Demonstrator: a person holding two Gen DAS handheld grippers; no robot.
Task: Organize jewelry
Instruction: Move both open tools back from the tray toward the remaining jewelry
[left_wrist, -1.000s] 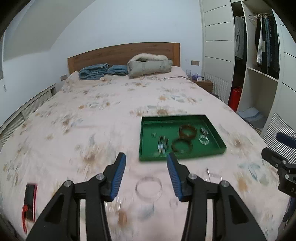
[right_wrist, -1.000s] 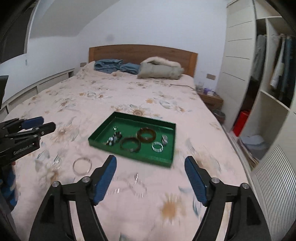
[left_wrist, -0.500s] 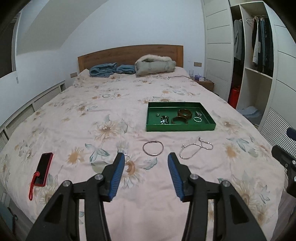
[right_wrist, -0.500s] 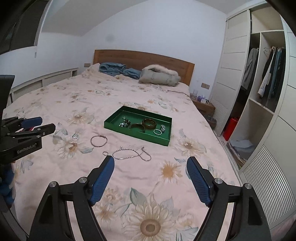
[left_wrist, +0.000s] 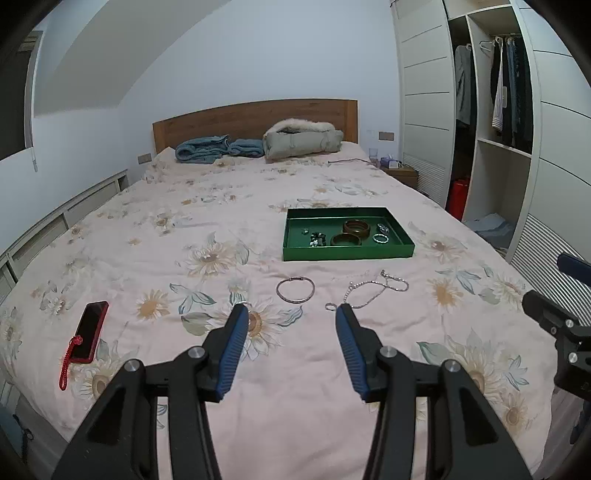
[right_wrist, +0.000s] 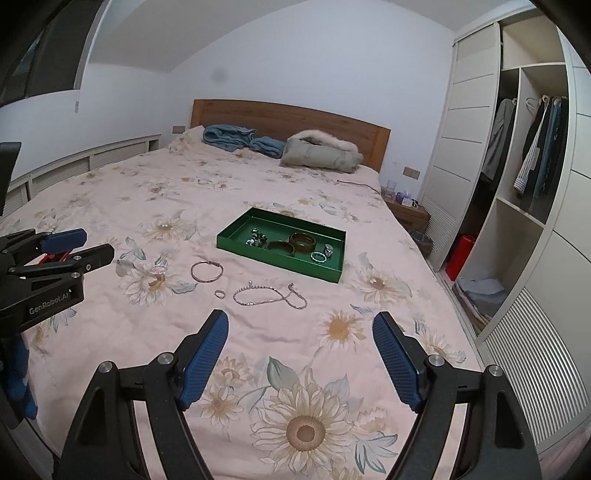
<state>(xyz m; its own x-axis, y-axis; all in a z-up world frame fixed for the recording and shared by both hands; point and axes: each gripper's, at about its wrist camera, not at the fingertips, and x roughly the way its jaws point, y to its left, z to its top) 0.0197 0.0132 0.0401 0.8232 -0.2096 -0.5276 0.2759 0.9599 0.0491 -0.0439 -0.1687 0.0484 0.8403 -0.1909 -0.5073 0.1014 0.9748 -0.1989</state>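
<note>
A red flat phone (left_wrist: 89, 331) with a red cord lies far left on the pink flowered bedspread (left_wrist: 192, 229). Folded blue blankets (left_wrist: 218, 148) and a grey fur-trimmed coat (left_wrist: 302, 138) sit at the far end by the brown wooden headboard (left_wrist: 255, 118). Nothing blocks the way to the jewelry.

The left gripper (left_wrist: 288, 314) is partly open and holds nothing. The right gripper (right_wrist: 300, 320) is wide open and holds nothing too. Both hang above the near bedspread.

The green flat tray (left_wrist: 347, 253) sits in the middle with two brown bangles (left_wrist: 351, 232) inside. Its long side runs left to right. Just near of it lie a thin silver bangle (left_wrist: 295, 289), a small silver ring (left_wrist: 330, 305) and a silver chain bracelet (left_wrist: 373, 286), stretched left to right.
</note>
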